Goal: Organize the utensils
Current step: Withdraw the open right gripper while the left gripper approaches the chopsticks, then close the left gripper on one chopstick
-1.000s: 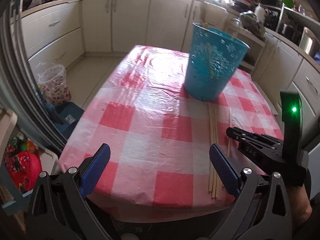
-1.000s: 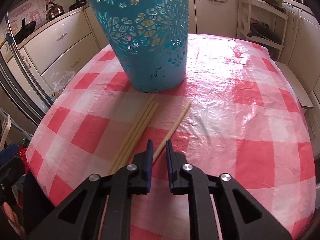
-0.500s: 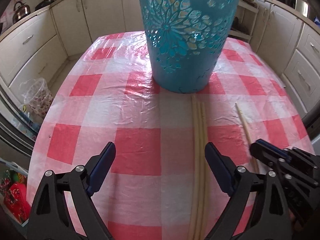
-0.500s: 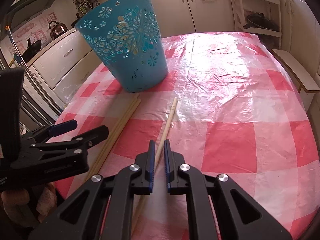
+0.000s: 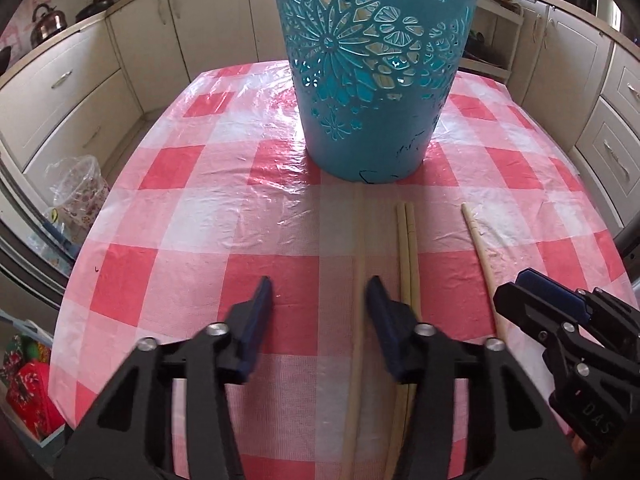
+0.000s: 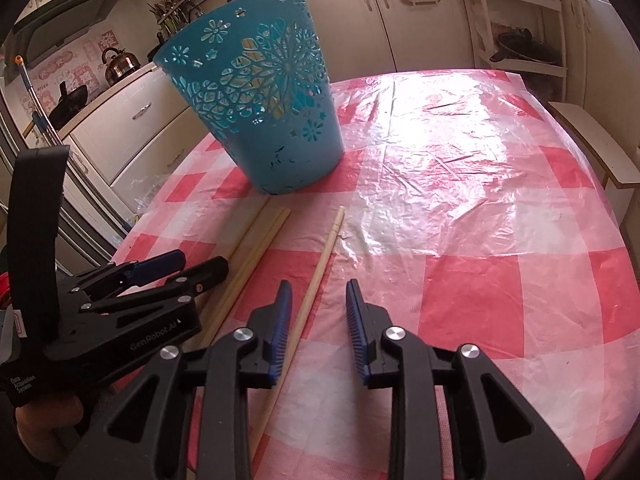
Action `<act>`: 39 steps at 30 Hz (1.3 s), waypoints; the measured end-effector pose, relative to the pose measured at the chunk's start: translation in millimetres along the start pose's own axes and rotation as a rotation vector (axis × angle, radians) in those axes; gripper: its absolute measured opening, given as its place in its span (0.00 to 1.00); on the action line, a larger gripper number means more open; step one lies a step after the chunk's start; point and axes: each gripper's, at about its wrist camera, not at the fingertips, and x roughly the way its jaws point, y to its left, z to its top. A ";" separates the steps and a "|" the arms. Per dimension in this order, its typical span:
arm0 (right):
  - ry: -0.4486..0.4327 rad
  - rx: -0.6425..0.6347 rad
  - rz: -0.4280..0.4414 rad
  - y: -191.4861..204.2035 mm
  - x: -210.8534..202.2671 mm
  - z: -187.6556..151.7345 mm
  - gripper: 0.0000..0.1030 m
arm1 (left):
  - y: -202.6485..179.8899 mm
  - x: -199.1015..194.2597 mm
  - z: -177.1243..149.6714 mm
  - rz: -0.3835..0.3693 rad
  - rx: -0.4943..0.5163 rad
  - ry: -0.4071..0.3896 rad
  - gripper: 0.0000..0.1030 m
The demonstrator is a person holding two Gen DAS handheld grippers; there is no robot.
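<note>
A teal cut-out bin (image 5: 372,80) (image 6: 260,112) stands on the red-checked tablecloth (image 5: 200,220). Several wooden chopsticks lie in front of it. My left gripper (image 5: 320,304) is closing, low over the cloth. One chopstick (image 5: 357,240) runs between its jaws beside the right pad, and no pad presses it. A pair of chopsticks (image 5: 407,248) lies just outside that finger. My right gripper (image 6: 318,308) is opening over a single chopstick (image 6: 326,248), which passes between its jaws close to the left pad. Each gripper shows in the other's view: the right gripper (image 5: 532,292), the left gripper (image 6: 176,268).
Cream kitchen cabinets (image 5: 68,92) surround the table. A kettle (image 5: 48,24) sits on the left counter. A plastic-lined basket (image 5: 76,188) and a red bag (image 5: 28,396) are on the floor at the left. A wooden bench (image 6: 592,136) stands beyond the table's right edge.
My left gripper has moved in over the chopsticks toward the bin and its jaws have narrowed from wide open. The right jaws, shut before, have parted around the single chopstick.
</note>
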 end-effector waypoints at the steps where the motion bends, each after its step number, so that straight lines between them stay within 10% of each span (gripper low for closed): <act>1: -0.002 -0.009 -0.014 1.3 -0.4 -0.1 0.27 | 1.8 -1.0 -1.0 0.002 -0.011 -0.001 0.26; 5: -0.015 -0.009 -0.050 1.5 1.4 5.2 0.27 | 18.1 -7.6 -10.0 -0.022 -0.094 0.002 0.11; 14: 0.029 -0.090 -0.077 22.4 20.7 13.5 0.21 | 31.6 -5.6 -5.8 -0.045 -0.124 0.036 0.19; 18: 0.033 -0.114 -0.098 21.5 19.0 11.6 0.08 | 26.1 4.9 8.2 -0.019 -0.080 0.039 0.20; 39: 0.041 -0.098 -0.087 15.6 18.4 13.5 0.08 | 14.3 25.9 40.4 -0.047 0.049 0.098 0.06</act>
